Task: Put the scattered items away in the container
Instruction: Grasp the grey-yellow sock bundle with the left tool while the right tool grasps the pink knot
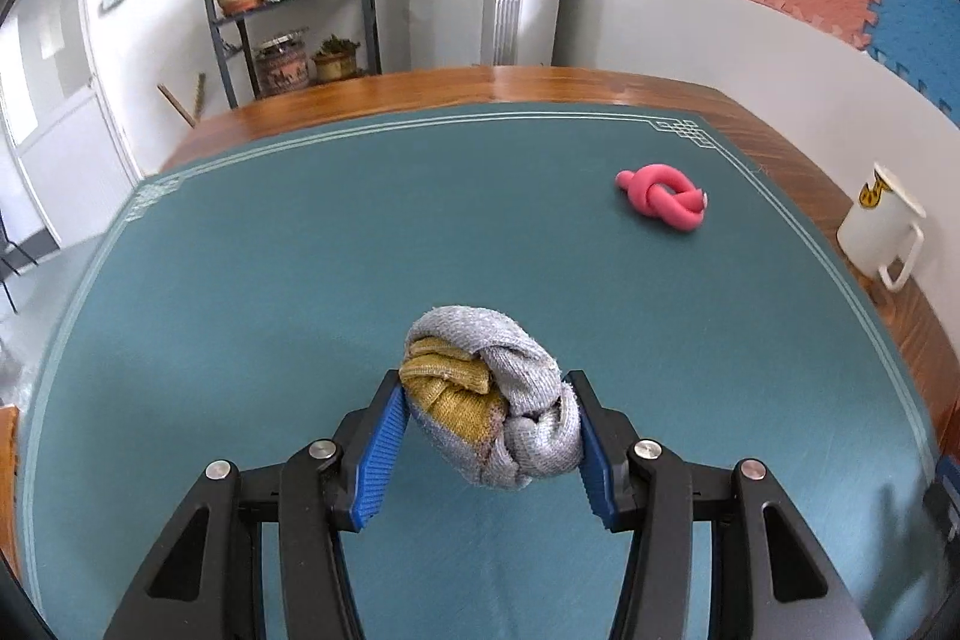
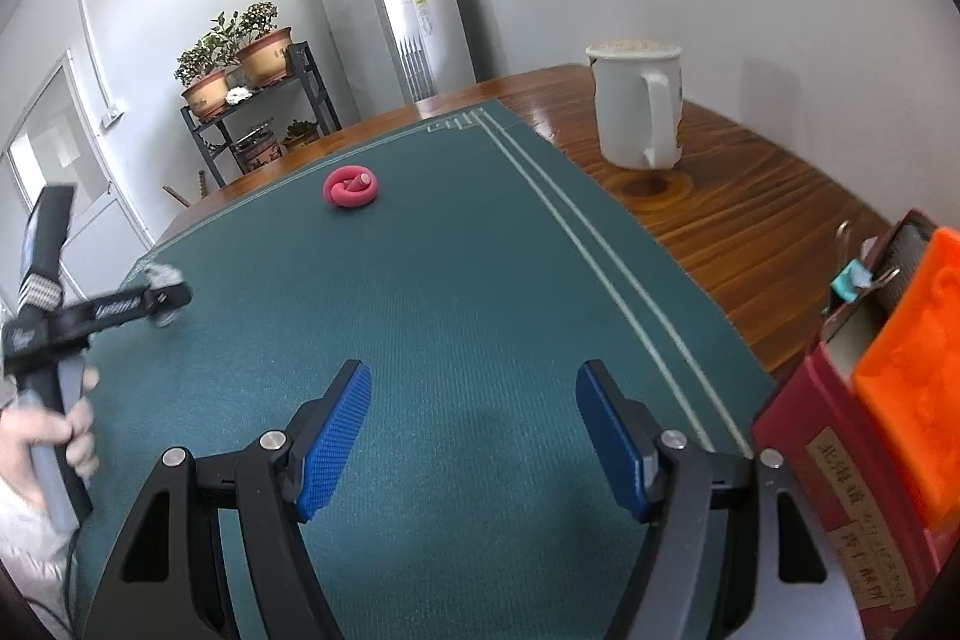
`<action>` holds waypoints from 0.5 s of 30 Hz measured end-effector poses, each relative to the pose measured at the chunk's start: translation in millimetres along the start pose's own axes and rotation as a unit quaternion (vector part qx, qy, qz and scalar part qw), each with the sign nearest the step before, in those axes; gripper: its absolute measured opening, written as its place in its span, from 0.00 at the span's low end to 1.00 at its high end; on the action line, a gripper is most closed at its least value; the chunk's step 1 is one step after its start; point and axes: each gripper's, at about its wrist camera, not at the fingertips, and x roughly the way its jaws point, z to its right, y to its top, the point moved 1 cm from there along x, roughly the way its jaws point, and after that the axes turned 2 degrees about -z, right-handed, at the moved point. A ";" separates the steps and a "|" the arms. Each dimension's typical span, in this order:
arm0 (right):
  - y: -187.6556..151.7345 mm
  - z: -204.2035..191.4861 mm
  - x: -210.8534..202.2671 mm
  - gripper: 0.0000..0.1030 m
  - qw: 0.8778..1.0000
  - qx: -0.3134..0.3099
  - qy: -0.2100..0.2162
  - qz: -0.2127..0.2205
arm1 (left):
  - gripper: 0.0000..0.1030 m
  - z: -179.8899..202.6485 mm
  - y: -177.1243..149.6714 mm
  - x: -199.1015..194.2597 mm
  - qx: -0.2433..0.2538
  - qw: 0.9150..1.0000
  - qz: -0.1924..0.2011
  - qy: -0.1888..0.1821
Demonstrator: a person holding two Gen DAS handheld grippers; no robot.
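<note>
**Sock bundle clamped left, right jaws wide over bare mat**

Left wrist view: left gripper (image 1: 489, 409) closed on a rolled sock bundle (image 1: 492, 400), grey with a mustard patch, pinched between both blue pads (image 1: 384, 451) at lower centre of the frame and held clear above the green mat (image 1: 300, 250). Farther up and to the right, well apart from the bundle, a pink knotted tube (image 1: 663, 196) lying on the mat. At the right edge, on the wooden table (image 1: 420, 85) beyond the mat's border, a white mug (image 1: 876, 232) with a yellow motif, upright.

Right wrist view: right gripper (image 2: 474, 430) with jaws standing wide, nothing between them, only mat beneath. At the left edge, blurred, a hand (image 2: 54, 436) wrapped round the handle of the other gripper, a grey lump at its tip. Pink knotted tube (image 2: 351, 187) in the upper middle of the mat. White mug (image 2: 639, 106) upper right on bare wood. At the lower right edge, a red container (image 2: 840, 460) holding an orange block (image 2: 912, 388), with a light-blue binder clip (image 2: 852, 274) fixed to its rim.
</note>
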 end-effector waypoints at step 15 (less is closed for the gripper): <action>88.8 -107.9 94.7 0.73 0.993 -0.094 0.024 -0.061 | 0.52 -40.8 -7.1 10.8 -0.047 0.999 0.001 0.002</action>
